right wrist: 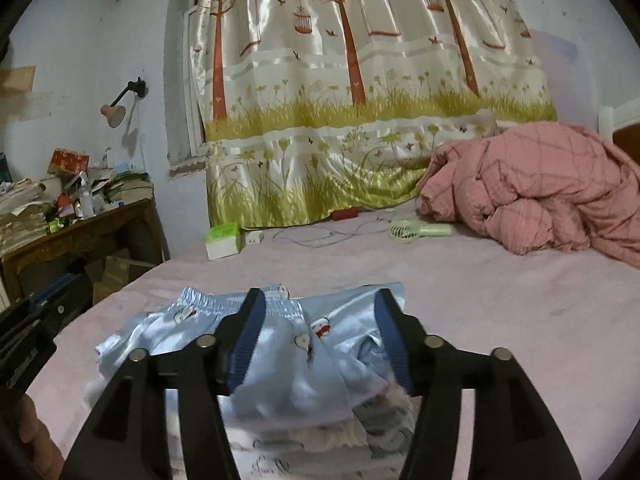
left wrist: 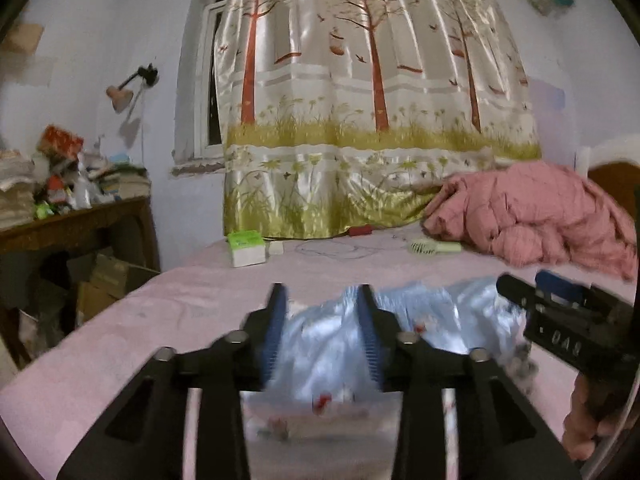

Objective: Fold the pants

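Light blue satin pants with small red and white prints lie bunched on the pink bed sheet, their elastic waistband turned toward the far side. They rest partly on pale printed cloth nearer to me. My right gripper hovers over them, open, its blue pads wide apart with nothing pinched. In the left wrist view the pants look blurred. My left gripper is open above their left part. The right gripper and a hand show at that view's right edge.
A crumpled pink quilt fills the bed's far right. A green hand fan, a white cable and a green tissue box lie near the tree-print curtain. A cluttered wooden desk stands left of the bed.
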`<state>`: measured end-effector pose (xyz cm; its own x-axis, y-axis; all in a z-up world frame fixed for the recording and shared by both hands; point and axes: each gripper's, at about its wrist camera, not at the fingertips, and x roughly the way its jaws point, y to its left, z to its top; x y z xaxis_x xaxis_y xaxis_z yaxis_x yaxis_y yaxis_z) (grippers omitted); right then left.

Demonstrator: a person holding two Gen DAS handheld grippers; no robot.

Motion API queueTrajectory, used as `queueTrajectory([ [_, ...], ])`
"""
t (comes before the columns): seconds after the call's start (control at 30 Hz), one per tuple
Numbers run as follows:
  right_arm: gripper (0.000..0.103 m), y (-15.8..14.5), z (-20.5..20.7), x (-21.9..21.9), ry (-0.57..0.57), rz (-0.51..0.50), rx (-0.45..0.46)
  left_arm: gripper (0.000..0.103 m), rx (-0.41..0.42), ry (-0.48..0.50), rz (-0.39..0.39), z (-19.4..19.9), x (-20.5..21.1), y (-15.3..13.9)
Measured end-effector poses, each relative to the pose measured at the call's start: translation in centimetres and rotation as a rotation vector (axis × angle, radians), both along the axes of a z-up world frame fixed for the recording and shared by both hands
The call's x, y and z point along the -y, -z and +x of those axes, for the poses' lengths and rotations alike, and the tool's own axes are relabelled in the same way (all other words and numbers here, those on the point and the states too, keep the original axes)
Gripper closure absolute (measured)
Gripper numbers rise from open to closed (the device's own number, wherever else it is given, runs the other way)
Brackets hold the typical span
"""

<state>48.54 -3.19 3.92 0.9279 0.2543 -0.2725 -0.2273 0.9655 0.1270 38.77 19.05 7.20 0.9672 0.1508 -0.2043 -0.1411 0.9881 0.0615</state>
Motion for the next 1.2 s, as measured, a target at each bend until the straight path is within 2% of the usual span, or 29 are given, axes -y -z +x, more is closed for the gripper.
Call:
queueTrajectory([
  [0.07, 0.04, 0.3, -1.5, 0.5, -0.013, 0.0, -0.002, 0.057, -0.002, 0.0, 0.005, -1.4, 0.9, 0.3],
  [0.13, 0.036, 0.8, -3.1, 0.9, -0.02, 0.027, 0.009, 0.057, 0.003, 0.039, -0.047, -3.1, 1.3, 0.6],
  [0.2, 0.035, 1.4, -5.2, 1.3, -0.028, 0.053, 0.027, 0.057, 0.008, 0.048, -0.055, -4.7, 2.0, 1.0],
  [0.3, 0.034, 2.1, -8.5, 1.2, -0.024, 0.007, 0.049, 0.057, 0.002, 0.062, -0.062, -7.4, 2.5, 2.0],
  [0.43, 0.034, 3.1, -11.7, 1.9, -0.03, 0.02, 0.025, 0.057, -0.02, 0.034, -0.111, -10.3, 1.3, 2.7],
  [0.53, 0.034, 3.9, -13.9, 2.7, -0.023, 0.021, -0.001, 0.057, -0.019, 0.03, -0.116, -12.0, 1.1, 2.8],
  [0.67, 0.034, 4.0, -16.6, 2.9, -0.015, -0.018, 0.014, 0.056, -0.02, 0.041, -0.088, -13.3, 1.9, 3.1],
  [0.7, 0.033, 3.8, -17.2, 2.9, 0.001, -0.034, 0.023, 0.053, -0.01, 0.036, -0.061, -13.2, 2.2, 3.2],
  [0.77, 0.022, 3.6, -18.3, 3.1, -0.002, -0.019, 0.058, 0.049, 0.002, 0.031, -0.024, -13.0, 2.7, 3.6],
  [0.83, 0.022, 3.8, -18.1, 2.9, 0.017, -0.032, 0.074, 0.04, 0.0, 0.015, -0.025, -12.5, 2.3, 4.6],
  [0.9, 0.022, 4.4, -17.3, 2.8, 0.023, -0.052, 0.06, 0.024, 0.003, -0.041, -0.013, -12.0, 1.9, 5.7],
  [0.93, 0.021, 4.9, -16.8, 2.8, 0.031, -0.062, 0.05, 0.019, -0.002, -0.053, -0.02, -11.8, 1.7, 5.9],
  [1.0, 0.016, 5.3, -16.1, 3.0, 0.054, -0.06, 0.036, 0.003, -0.006, -0.041, -0.034, -11.6, 1.4, 6.1],
  [1.17, 0.0, 6.1, -15.1, 3.8, 0.075, -0.033, 0.007, 0.001, -0.005, -0.036, -0.004, -11.5, 1.7, 6.2],
  [1.2, 0.0, 6.1, -15.1, 3.8, 0.074, -0.032, 0.01, 0.001, -0.01, -0.036, 0.003, -11.5, 1.8, 6.3],
])
